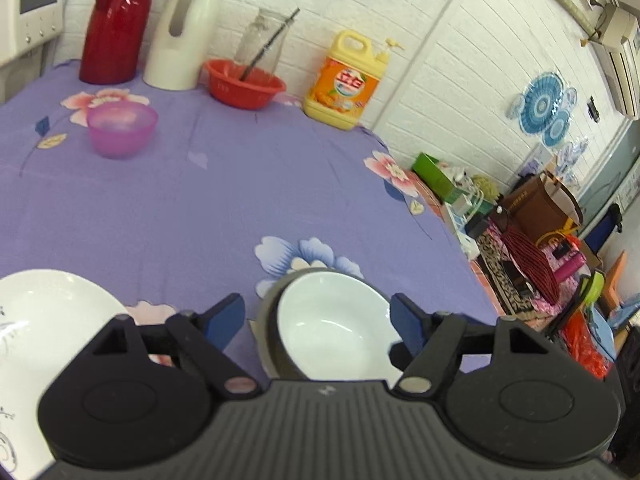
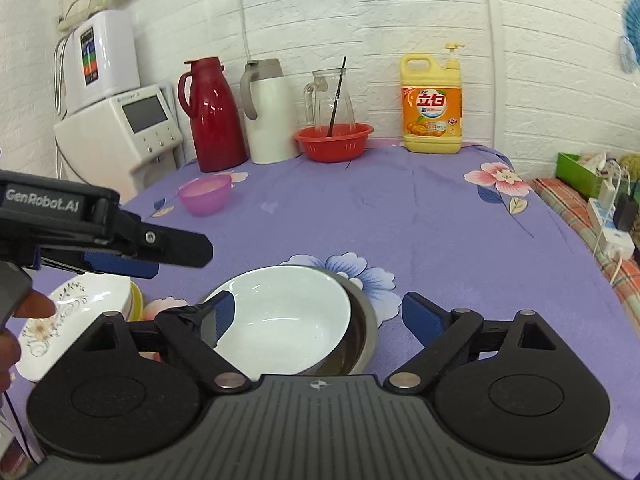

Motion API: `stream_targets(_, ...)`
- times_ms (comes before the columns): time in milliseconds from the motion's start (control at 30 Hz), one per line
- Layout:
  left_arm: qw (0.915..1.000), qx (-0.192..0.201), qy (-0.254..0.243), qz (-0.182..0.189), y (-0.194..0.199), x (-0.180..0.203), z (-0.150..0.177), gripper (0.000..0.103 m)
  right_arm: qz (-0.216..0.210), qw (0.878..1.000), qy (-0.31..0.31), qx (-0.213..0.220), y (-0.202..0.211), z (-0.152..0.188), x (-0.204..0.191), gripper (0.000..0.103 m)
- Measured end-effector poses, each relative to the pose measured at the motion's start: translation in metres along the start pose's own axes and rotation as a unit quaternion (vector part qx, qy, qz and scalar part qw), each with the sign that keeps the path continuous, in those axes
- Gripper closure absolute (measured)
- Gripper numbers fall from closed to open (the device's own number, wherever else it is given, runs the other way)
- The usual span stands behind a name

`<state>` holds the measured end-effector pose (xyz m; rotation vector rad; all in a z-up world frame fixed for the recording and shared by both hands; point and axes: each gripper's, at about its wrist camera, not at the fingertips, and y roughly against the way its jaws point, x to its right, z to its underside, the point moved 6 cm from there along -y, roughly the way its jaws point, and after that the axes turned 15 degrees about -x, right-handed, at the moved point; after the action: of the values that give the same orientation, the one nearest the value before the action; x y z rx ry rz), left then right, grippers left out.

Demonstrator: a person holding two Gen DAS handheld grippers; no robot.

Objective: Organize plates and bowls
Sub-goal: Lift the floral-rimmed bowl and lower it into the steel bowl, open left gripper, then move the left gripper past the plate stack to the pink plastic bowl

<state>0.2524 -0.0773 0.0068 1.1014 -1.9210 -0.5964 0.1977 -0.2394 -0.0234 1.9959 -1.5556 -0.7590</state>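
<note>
A white bowl (image 1: 334, 320) (image 2: 280, 316) sits nested, tilted, inside a steel bowl (image 1: 266, 320) (image 2: 366, 320) on the purple cloth. My left gripper (image 1: 318, 322) is open and empty, its fingers on either side of the bowls. My right gripper (image 2: 316, 316) is open and empty, also spread around the bowls; its left finger overlaps the white bowl's rim. The left gripper (image 2: 148, 258) also shows in the right wrist view, above a white floral plate (image 1: 44, 328) (image 2: 76, 312). A yellow dish (image 2: 137, 300) peeks from under that plate. A purple bowl (image 1: 122, 130) (image 2: 205, 195) stands farther back.
Along the back wall stand a red thermos (image 2: 214, 120), a white jug (image 2: 266, 114), a glass pitcher (image 2: 330, 98), a red basket (image 2: 333, 142) and a yellow detergent bottle (image 2: 432, 104). White appliances (image 2: 120, 128) stand at left. The table edge drops at right toward clutter (image 1: 540, 240).
</note>
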Motion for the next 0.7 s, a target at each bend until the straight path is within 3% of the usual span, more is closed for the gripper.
stream_targets(133, 0.9994, 0.023, 0.018, -0.018, 0.012, -0.019, 0.005, 0.03, -0.019, 0.999, -0.028, 0.005, 0.003, 0.013, -0.007, 0.0)
stream_targets(367, 0.9935, 0.055, 0.051, -0.085, 0.028, -0.06, 0.009, 0.03, -0.036, 0.997, -0.063, -0.01, -0.009, 0.021, -0.015, 0.0)
stream_targets(567, 0.9922, 0.057, 0.075, -0.081, 0.034, -0.085, 0.008, 0.03, -0.042, 0.997, -0.057, -0.02, -0.02, 0.012, -0.03, 0.0)
stream_targets(700, 0.9918, 0.061, 0.083, -0.076, 0.038, -0.099, 0.003, 0.03, -0.021, 0.999, -0.045, -0.021, -0.025, 0.001, -0.038, 0.0)
